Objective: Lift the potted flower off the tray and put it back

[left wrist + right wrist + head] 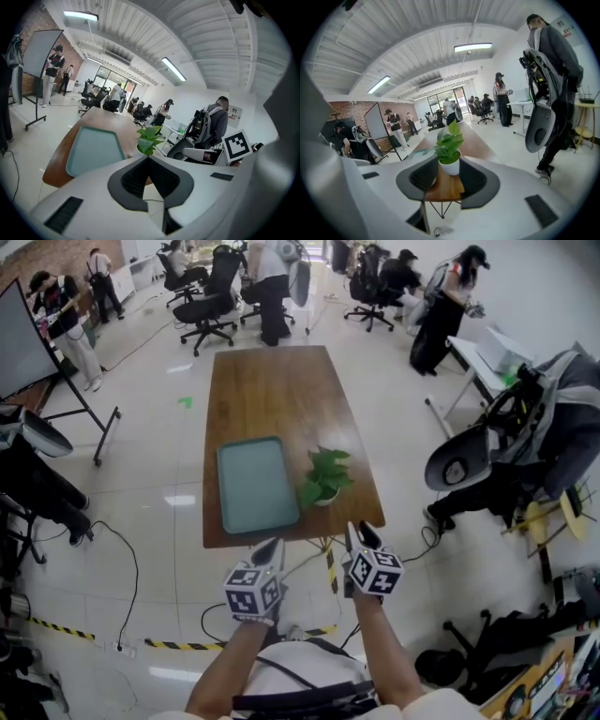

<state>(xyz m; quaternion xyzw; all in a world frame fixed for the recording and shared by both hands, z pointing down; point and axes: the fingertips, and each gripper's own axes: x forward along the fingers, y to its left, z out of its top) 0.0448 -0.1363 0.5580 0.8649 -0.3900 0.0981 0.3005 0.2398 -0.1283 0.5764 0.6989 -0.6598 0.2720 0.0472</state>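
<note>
The right gripper (450,162) has its fingers (478,183) spread wide, pads apart, gripping nothing. Seen along them, the plant (449,149) stands framed in the gap. It is well beyond the tips, upright in its white pot on the table (446,186), whose near edge lies just past the fingers.

The left gripper (148,158) has its fingers (130,180) closed, the dark pads meeting at the tips with nothing caught in them. The plant's leaves show beyond those tips and a little to the right. Ahead and to the left lies the tray (91,151), flat on the table top.

In the head view both grippers hang side by side off the table's near end, short of its edge and touching nothing. Each marker cube faces back toward the person, whose forearms (386,652) run back from them. The plant stands off the tray, just beside its right rim, ahead of the right fingers and slightly to their left. The tray sits straight ahead of the left fingers.

On the floor under and behind the grippers run a black cable (124,559) and a strip of yellow-and-black tape (178,645). Past the table's far end, well away from both sets of fingers, stand office chairs (208,306) and several people (70,324). A whiteboard (19,343) stands far off to the left.
</note>
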